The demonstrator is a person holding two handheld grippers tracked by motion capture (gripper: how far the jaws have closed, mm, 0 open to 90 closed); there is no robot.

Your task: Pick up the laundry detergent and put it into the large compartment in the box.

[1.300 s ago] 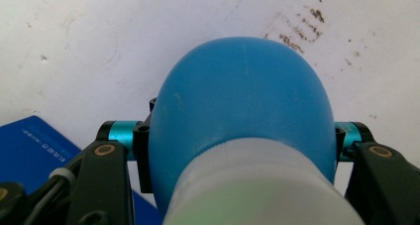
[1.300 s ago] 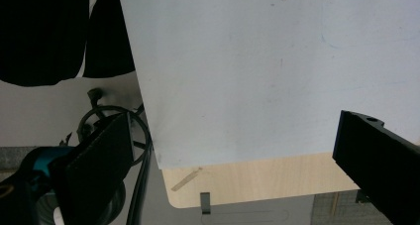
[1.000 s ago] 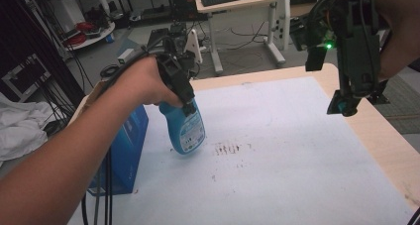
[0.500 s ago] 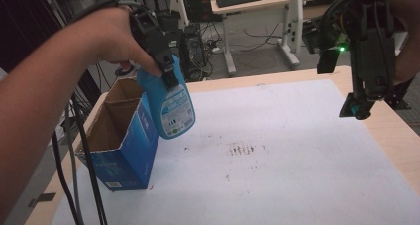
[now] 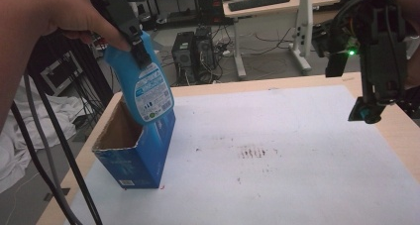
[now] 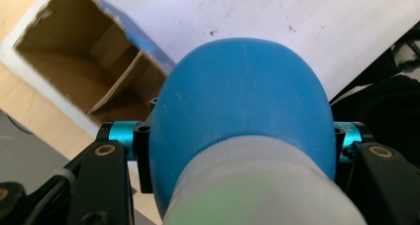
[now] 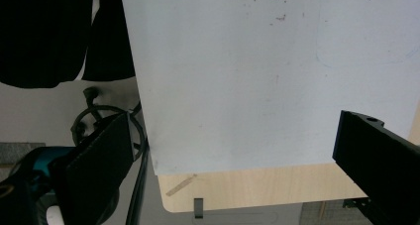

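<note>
Your left tool (image 5: 140, 49) is clenched on the neck of the blue plastic spray bottle (image 5: 143, 88) — it hangs tilted above the open blue cardboard box (image 5: 141, 158), its base at the box's rim, at 9 o'clock on the white-covered desk (image 5: 297, 175). Your right tool (image 5: 369, 111) hovers at 3 o'clock — jaws spread wide, nothing between them.
</note>
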